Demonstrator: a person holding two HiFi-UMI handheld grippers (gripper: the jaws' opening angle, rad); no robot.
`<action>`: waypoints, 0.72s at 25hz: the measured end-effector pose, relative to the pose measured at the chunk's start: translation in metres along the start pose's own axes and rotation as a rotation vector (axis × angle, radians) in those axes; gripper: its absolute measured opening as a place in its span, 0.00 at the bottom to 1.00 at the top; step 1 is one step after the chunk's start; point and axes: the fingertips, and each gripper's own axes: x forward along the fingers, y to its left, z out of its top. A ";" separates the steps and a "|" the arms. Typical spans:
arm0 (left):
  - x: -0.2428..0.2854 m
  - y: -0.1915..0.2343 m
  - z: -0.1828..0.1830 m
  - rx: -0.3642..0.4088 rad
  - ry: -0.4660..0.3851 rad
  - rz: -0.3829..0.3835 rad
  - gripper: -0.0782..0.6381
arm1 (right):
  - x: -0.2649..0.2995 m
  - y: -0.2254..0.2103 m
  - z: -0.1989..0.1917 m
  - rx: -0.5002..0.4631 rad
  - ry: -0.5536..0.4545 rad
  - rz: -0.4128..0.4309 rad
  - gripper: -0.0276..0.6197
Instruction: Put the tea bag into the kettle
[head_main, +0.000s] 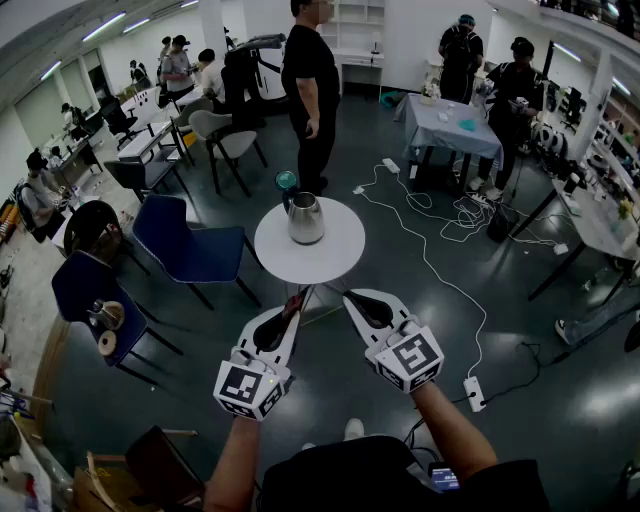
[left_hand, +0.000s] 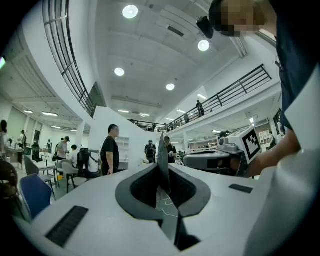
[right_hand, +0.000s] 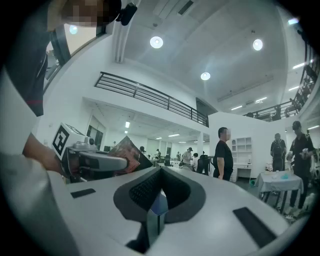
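left tool (head_main: 293, 312) grips the thin tea bag (left_hand: 163, 160) edge-on; right tool (head_main: 351, 298) is clenched empty. kettle (head_main: 305, 218) sits well ahead on the tabletop (head_main: 342, 255). such a narrow pinch could let the bag slip out.

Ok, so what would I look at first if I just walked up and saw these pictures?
Probably the shiny metal kettle standing on the round white table in the middle of a busy room. Next come the two white grippers at the bottom of the head view. The left gripper has its jaws shut on a dark reddish tea bag, and the right gripper is shut with nothing in it.
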 end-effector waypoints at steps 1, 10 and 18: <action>0.003 0.000 0.000 -0.002 0.001 0.002 0.16 | 0.000 -0.003 0.001 -0.003 -0.003 -0.002 0.07; 0.023 -0.009 -0.005 -0.015 0.013 -0.004 0.16 | -0.004 -0.024 -0.002 0.007 -0.004 -0.009 0.07; 0.039 -0.008 -0.012 -0.023 0.026 0.012 0.16 | -0.001 -0.038 -0.007 0.020 0.003 0.006 0.07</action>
